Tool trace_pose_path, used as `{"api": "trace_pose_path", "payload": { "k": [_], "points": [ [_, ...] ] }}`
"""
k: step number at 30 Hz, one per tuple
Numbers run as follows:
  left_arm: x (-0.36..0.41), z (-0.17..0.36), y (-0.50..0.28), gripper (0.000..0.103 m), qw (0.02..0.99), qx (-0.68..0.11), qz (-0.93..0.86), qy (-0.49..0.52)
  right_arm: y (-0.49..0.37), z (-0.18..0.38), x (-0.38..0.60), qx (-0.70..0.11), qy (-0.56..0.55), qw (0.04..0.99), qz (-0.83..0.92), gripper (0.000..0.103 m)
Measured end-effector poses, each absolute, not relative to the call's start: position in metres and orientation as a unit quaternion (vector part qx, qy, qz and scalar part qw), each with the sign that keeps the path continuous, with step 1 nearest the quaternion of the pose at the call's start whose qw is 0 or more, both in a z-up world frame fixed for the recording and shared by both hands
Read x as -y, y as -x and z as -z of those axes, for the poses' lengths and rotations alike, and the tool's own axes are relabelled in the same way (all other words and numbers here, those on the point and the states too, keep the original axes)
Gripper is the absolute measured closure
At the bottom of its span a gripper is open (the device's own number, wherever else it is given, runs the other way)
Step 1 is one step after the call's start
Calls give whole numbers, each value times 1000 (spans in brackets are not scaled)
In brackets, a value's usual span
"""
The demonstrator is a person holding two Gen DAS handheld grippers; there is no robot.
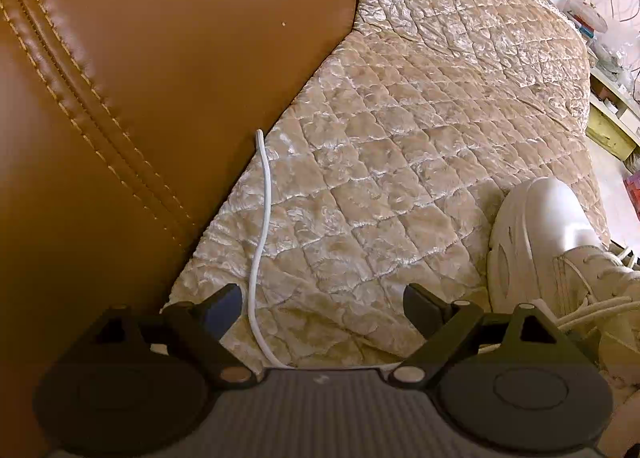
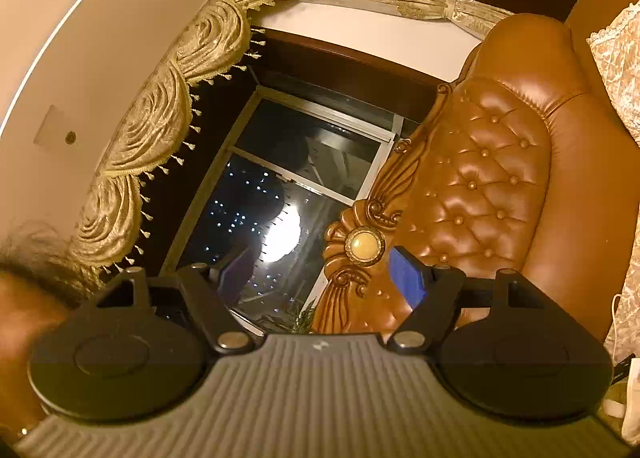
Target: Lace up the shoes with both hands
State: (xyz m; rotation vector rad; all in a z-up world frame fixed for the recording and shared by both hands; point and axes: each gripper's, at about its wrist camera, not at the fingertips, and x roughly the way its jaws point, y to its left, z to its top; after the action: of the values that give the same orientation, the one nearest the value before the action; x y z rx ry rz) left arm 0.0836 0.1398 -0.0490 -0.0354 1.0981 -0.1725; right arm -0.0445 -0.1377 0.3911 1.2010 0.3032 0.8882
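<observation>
Viewing left wrist: left gripper [image 1: 322, 298] hangs over the quilted cover [image 1: 420, 129], fingers spread wide, nothing between them.
Landmark: quilted cover, beige, diamond-stitched, spread on the seat.
Shoe: white shoe [image 1: 556, 254] stands on the cover's right part, toe pointing away from the camera, just beside the right-hand finger [image 1: 424, 304] of the gripper.
Shoe laces: pale laces [image 1: 596, 308] cross the shoe's upper at the right edge of the view; whether they are fully threaded cannot be told.
Cord: thin white cord [image 1: 262, 217] lies along the cover's left edge, running from near the brown leather backrest [image 1: 140, 77] down between the fingers, close to the left-hand one.
Beyond cover: cluttered shelf [image 1: 612, 97] to its far right, contents too small to tell.

Viewing right wrist: right gripper [image 2: 320, 282] points up and away from the cover, fingers spread, holding nothing; blue pad [image 2: 408, 284] shows on one finger.
Cover: only a strip at the right edge.
Left of cover: tufted leather armrest [image 2: 488, 185] with carved trim, then dark window [image 2: 288, 209] and gold curtain valance [image 2: 168, 109].
Shoe: out of this view.
</observation>
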Motion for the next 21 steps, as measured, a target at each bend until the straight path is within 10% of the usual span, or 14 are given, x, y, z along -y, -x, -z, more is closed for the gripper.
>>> {"api": "trace_pose_path", "payload": {
  "k": [21],
  "points": [
    [-140, 61, -108, 9, 853, -518, 58, -22, 39, -295, 176, -229, -525, 810, -125, 20]
  ]
}}
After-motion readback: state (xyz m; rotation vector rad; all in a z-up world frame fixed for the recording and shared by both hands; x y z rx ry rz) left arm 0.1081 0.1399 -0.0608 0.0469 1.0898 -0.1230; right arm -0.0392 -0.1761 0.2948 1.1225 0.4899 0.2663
